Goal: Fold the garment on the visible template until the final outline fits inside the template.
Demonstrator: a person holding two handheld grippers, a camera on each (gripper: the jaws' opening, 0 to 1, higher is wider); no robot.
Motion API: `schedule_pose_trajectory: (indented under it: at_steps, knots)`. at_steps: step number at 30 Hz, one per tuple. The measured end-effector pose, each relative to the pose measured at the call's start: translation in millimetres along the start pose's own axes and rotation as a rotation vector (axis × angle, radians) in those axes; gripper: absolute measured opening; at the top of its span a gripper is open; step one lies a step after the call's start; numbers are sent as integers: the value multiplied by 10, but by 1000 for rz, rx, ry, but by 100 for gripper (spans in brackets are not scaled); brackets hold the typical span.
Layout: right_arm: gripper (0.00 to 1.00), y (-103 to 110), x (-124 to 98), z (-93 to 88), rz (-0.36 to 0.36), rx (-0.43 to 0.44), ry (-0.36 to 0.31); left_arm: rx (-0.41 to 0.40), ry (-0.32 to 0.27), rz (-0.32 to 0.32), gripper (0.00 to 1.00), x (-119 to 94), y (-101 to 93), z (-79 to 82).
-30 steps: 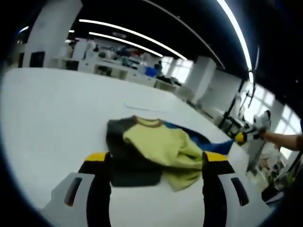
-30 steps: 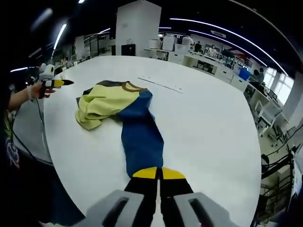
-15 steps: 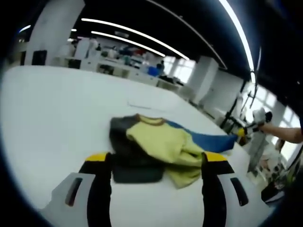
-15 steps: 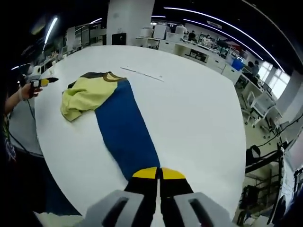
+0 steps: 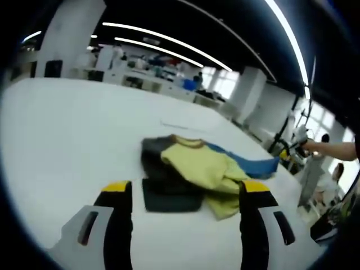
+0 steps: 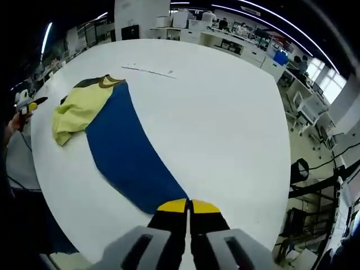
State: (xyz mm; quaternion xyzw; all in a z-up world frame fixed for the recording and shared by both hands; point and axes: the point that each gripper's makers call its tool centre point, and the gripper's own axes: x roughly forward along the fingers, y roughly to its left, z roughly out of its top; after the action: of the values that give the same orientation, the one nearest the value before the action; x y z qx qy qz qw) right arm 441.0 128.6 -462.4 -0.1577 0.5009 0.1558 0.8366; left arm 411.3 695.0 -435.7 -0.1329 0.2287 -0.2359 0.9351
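The yellow, blue and dark-grey fabric garment [image 6: 107, 135] is lying on the round white desk [image 6: 214, 112] — the right gripper [image 6: 188, 207] is pinching its blue edge, the left gripper [image 5: 185, 188] is hovering wide-jawed.

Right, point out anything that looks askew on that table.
The yellow, blue and dark grey garment is lopsided: its yellow part lies bunched, while the right tongs, shut on the blue panel, pull it into a long strip across the white table. The left tongs are open.
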Motion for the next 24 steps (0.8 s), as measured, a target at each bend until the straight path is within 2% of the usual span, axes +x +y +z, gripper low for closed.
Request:
schedule_pose_trajectory:
  at_steps: [5,11,18,24]
  knots:
    - [0,-74,177,15,9,15,38,-4,10,18,74,-29,49,-34]
    - [0,-130,426,-119,24,23,118,-9,22,34,74,-29,93,-59]
    - [0,-97,560,-71,35,47,94,-15,31,41,74,7,122,-86]
    - [0,-105,664,-129,30,23,130,-18,38,35,73,38,101,-100]
